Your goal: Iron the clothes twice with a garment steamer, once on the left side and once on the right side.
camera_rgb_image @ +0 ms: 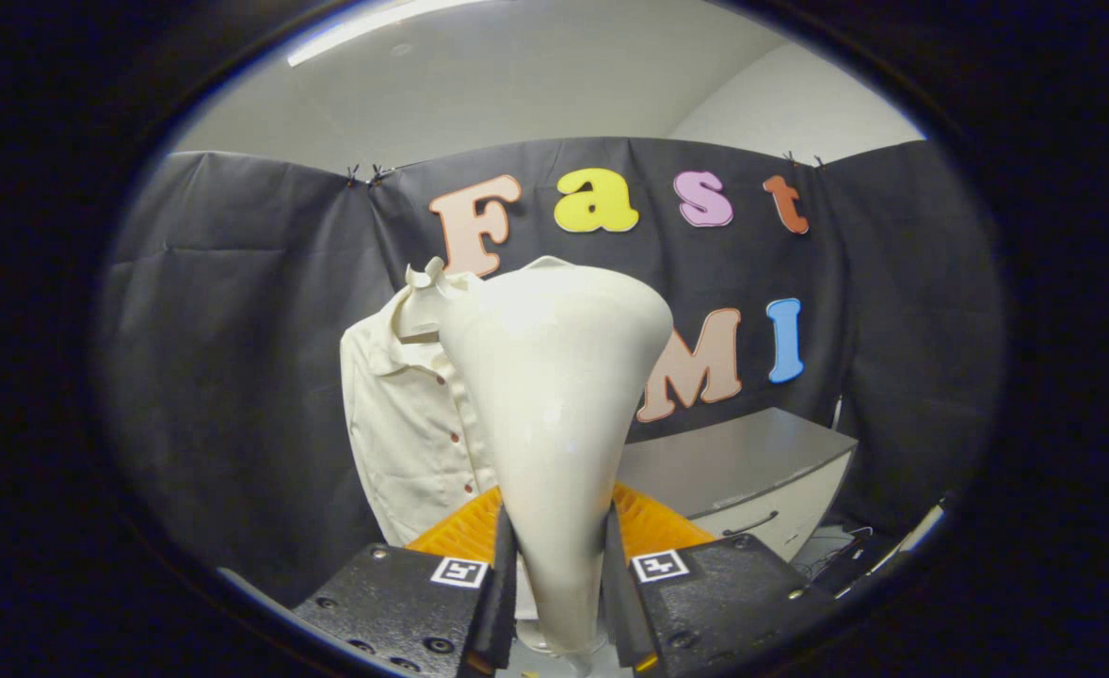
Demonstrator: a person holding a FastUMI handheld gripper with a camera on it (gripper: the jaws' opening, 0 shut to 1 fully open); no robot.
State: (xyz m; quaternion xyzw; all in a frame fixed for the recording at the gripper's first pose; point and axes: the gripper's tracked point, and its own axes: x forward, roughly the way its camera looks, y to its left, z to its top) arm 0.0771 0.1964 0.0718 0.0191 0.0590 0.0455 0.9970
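— Cream plastic garment steamer (pixel 554 395) clamped between both fingers of the gripper (pixel 559 574), handle pinched, wide head flaring up ahead?
— Yes, held upright. Cream buttoned shirt (pixel 404 424) hanging just beyond, against black cloth wall (pixel 234 358), grey cabinet (pixel 752 461) off to the other side
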